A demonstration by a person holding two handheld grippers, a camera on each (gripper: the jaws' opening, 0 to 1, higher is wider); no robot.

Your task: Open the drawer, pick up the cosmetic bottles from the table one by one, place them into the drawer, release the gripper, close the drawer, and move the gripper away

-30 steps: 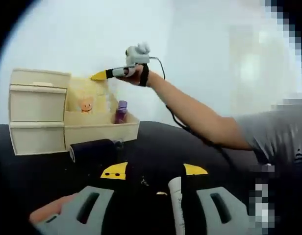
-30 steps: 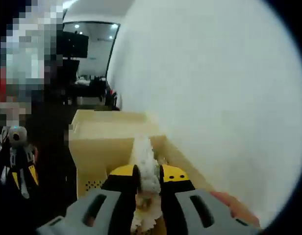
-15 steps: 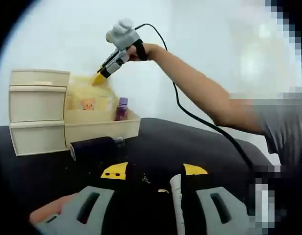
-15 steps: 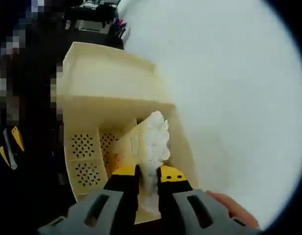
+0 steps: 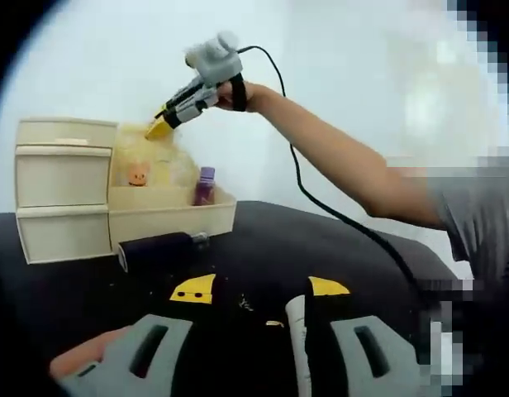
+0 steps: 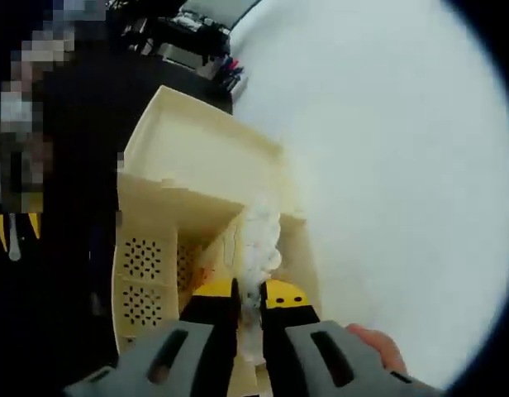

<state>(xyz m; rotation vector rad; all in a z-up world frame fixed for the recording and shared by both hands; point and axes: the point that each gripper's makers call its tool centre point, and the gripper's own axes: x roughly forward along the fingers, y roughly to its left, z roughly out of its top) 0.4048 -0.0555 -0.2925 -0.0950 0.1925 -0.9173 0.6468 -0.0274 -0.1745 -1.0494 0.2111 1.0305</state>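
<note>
A cream drawer unit [image 5: 63, 187] stands at the left, its lower drawer [image 5: 173, 217] pulled open. In the drawer stand a purple bottle [image 5: 205, 185] and a crinkly translucent packet [image 5: 147, 164] with an orange figure. My right gripper [image 5: 162, 129] comes down from above, shut on the packet's top. In the right gripper view that gripper [image 6: 248, 294] pinches the whitish packet [image 6: 259, 241] over the open drawer [image 6: 202, 248]. My left gripper [image 5: 261, 288] hovers low over the black table, jaws wide apart. A white tube [image 5: 297, 341] lies against its right jaw.
A black cylindrical bottle [image 5: 157, 248] lies on the black table [image 5: 345, 248] in front of the drawer. A person's arm [image 5: 337, 164] and a cable cross above the table. Perforated dividers [image 6: 142, 261] line the drawer's floor. A white wall stands behind.
The right gripper rose and tipped downward with the packet, then settled a little lower over the drawer. The left gripper stayed still.
</note>
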